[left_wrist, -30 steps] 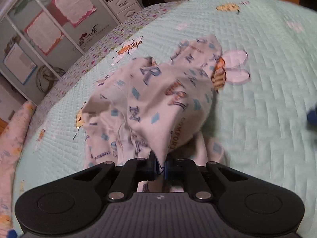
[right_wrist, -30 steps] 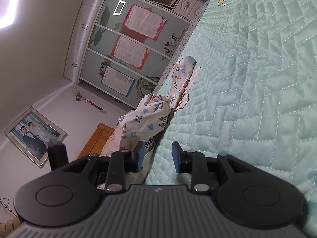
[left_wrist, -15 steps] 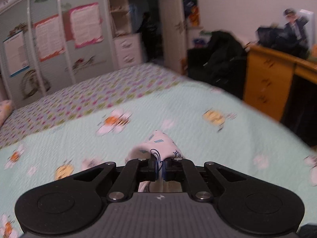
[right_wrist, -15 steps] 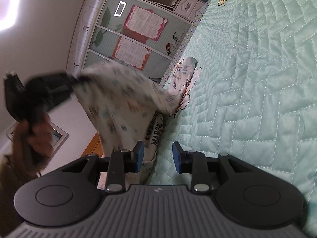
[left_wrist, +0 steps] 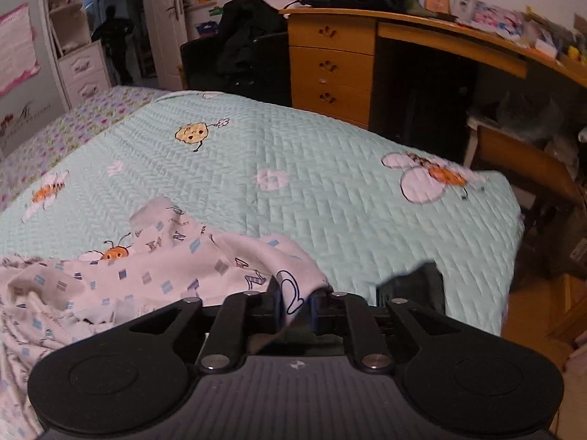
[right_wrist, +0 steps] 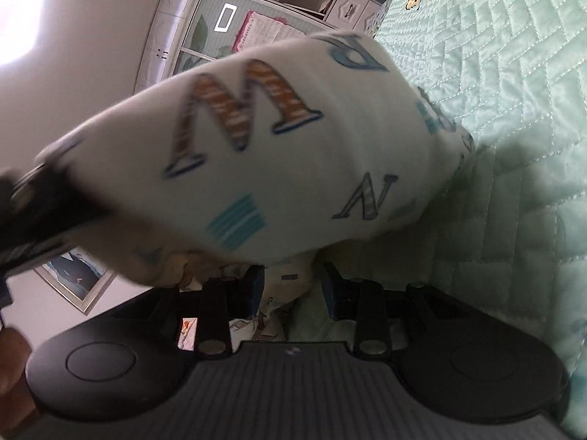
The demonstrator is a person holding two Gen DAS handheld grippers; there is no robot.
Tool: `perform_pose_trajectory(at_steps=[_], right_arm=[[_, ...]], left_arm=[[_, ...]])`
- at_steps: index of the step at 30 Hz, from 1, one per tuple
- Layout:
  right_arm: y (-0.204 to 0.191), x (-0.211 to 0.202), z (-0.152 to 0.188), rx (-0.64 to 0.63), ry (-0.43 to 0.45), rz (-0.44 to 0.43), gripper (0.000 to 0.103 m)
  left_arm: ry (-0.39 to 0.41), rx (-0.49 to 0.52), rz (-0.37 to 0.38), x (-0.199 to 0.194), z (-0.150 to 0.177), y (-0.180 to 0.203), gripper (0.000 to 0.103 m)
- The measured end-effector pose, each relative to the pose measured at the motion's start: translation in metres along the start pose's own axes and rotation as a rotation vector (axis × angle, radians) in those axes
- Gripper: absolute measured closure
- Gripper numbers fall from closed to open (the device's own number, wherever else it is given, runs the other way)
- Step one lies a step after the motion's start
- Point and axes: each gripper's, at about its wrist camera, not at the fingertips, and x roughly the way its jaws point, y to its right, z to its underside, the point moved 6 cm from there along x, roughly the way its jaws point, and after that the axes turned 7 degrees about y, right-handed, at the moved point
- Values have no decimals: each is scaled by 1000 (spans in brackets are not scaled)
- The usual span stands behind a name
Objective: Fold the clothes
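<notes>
A white garment (left_wrist: pixel 165 275) printed with letters and small blue squares lies rumpled on the mint quilted bedspread (left_wrist: pixel 330 190). My left gripper (left_wrist: pixel 295 293) points down over the bed, and its jaws are opening with a fold of the garment loose between them. In the right wrist view that lifted garment (right_wrist: pixel 293 146) fills the middle, stretched from the blurred left gripper (right_wrist: pixel 40 205) down to the bedspread (right_wrist: pixel 513 73). My right gripper (right_wrist: pixel 293 282) lies level by the quilt, open, with the cloth hanging just beyond its fingertips. A dark blurred shape (left_wrist: pixel 414 286) sits right of the left fingers.
The bed's edge drops off at the right, beside a wooden chair (left_wrist: pixel 513 161). A wooden desk with drawers (left_wrist: pixel 330 69) and a chair draped in black clothing (left_wrist: pixel 249 36) stand past the far edge. A wardrobe (right_wrist: pixel 205 36) stands beyond the bed's other side.
My left gripper swung up and across the bed with the garment's corner, bringing it over my right gripper, and its jaws have parted. The right gripper stayed still.
</notes>
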Motion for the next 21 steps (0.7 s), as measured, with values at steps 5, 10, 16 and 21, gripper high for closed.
perform_pose_trajectory(at_steps=[5, 10, 16, 21], right_arm=[[0, 1, 0, 0, 0, 0, 66], [-2, 1, -2, 1, -1, 0, 66], [-4, 4, -1, 1, -1, -1, 66], [-4, 6, -4, 2, -1, -1, 66]], left_arm=[[44, -5, 52, -43, 2, -14, 31], [65, -43, -139, -70, 15, -64, 28], [-21, -211, -442, -71, 41, -170, 26], [-74, -286, -522, -46, 42, -231, 26]])
